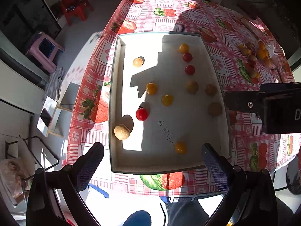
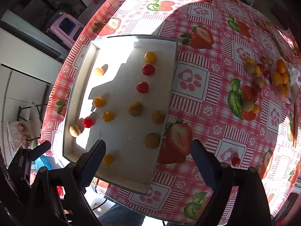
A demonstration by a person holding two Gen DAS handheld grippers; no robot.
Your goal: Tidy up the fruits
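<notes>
Hovering wide-open and empty, both jaws above the tray (image 1: 115, 98) of fruits (image 1: 142, 114).

One shallow white tray (image 2: 82, 86) holds twelve small fruits: three red cherry tomatoes (image 2: 148, 69), five yellow-orange ones (image 2: 150, 57), and four tan round fruits (image 2: 135, 108). At two o'clock from the tray lies a loose pile of fruit (image 2: 263, 75), too crowded to count.

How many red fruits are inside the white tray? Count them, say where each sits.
3 in the white tray: one red fruit near the far end, another just nearer, the third beside the pale round fruit at the left wall. None appears hidden.
</notes>
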